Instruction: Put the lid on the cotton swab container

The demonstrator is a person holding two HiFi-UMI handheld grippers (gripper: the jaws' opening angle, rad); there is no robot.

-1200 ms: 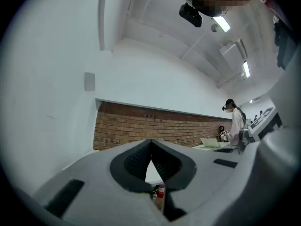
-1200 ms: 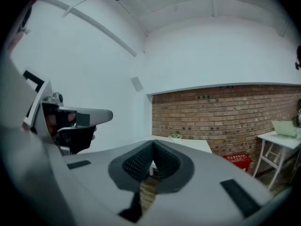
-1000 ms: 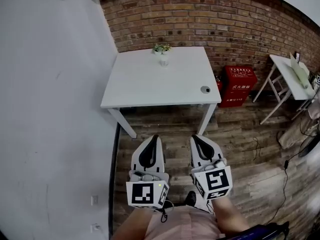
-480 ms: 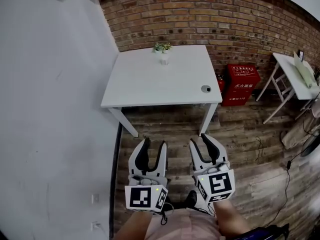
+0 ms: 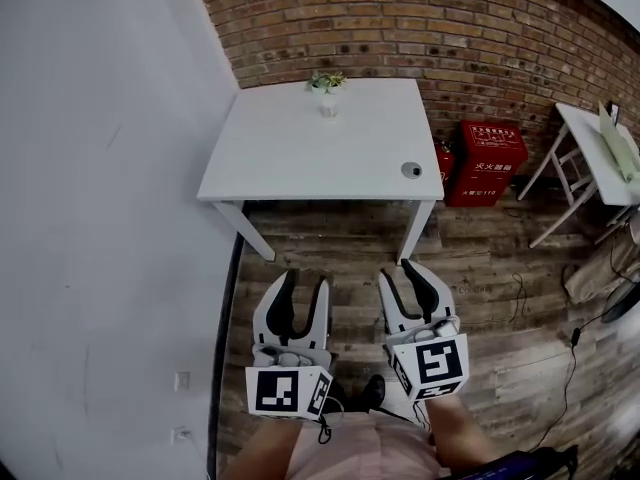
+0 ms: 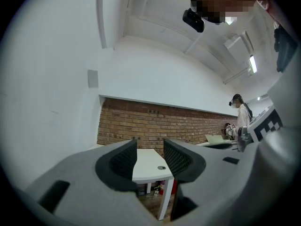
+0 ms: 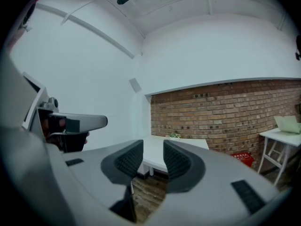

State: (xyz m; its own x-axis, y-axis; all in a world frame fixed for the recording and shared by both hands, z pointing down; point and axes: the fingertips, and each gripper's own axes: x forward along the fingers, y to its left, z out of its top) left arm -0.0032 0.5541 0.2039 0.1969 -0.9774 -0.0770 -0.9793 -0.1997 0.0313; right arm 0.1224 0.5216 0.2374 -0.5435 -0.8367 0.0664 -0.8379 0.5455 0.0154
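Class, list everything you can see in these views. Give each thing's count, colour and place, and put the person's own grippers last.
table: 1, white, against the brick wall
potted plant: 1, green, far edge of the table
round disc: 1, grey, near the table's right front corner; too small to identify
box: 1, red, on the wooden floor right of the table
side table: 1, white, far right
cable: 1, black, on the floor at right
bystander: 1, white top, right in the left gripper view
left gripper: 1, white with black pads, above the floor; jaws have just been opening, nothing between them
right gripper: 1, same colours, beside it; jaws have just been opening, nothing between them
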